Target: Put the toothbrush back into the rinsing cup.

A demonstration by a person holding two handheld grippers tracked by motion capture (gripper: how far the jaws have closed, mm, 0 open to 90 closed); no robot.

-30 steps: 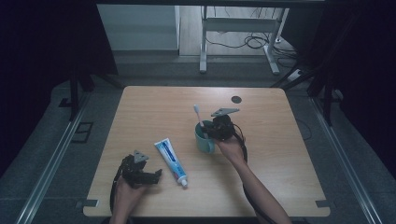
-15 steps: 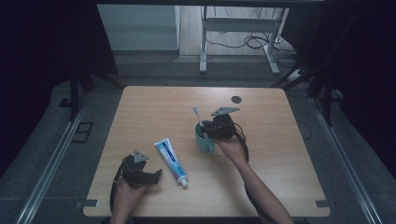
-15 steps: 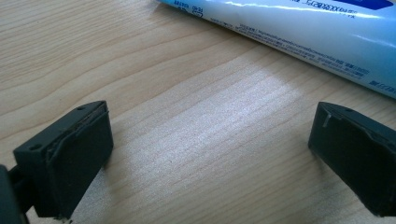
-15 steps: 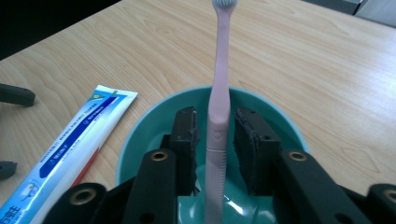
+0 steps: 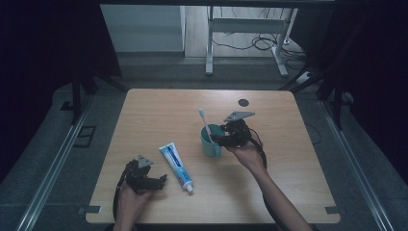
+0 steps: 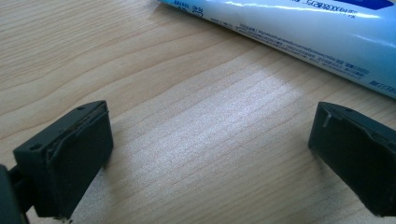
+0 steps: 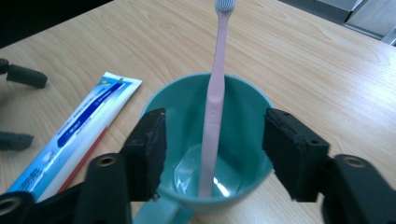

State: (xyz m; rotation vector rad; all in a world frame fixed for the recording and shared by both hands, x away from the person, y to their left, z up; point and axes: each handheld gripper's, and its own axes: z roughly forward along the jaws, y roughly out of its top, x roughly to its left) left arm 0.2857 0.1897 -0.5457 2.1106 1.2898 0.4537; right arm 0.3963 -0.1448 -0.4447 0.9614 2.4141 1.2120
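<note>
Resting low: the left hand-held gripper (image 5: pixel 155 183) sits at about 7 o'clock on the worktop (image 5: pixel 159 110), held in the person's left hand (image 5: pixel 127 199), jaws released and wide apart with nothing between them.
Left jaws: in the left gripper view they lie just above bare wood, aimed toward the toothpaste tube (image 6: pixel 299 32), which crosses the top of that view beyond the jaw tips and untouched; my reading is that this gripper is parked in readiness for the tube.
Toothpaste tube: lying flat near 6 o'clock, just right of the left hand-held gripper, cap end toward the person and crimped end pointing to 11 o'clock; flat on its side it cannot roll far and offers its long sides to a pinch.
Teal cup (image 5: pixel 210 141): standing upright close to the worktop's centre, its handle turned toward the person in the right gripper view.
Pink toothbrush (image 5: pixel 206 125): standing in the cup, bristle head up, leaning toward 11 o'clock against the rim; the cup is what holds it upright.
Right hand-held gripper (image 5: pixel 223 139): at the cup's 3 o'clock side, held in the right hand (image 5: pixel 246 155), jaws released.
Right jaws: one stands at each side of the cup's mouth with the toothbrush handle midway between them and untouched, a stance that looks suited to closing on the handle.
</note>
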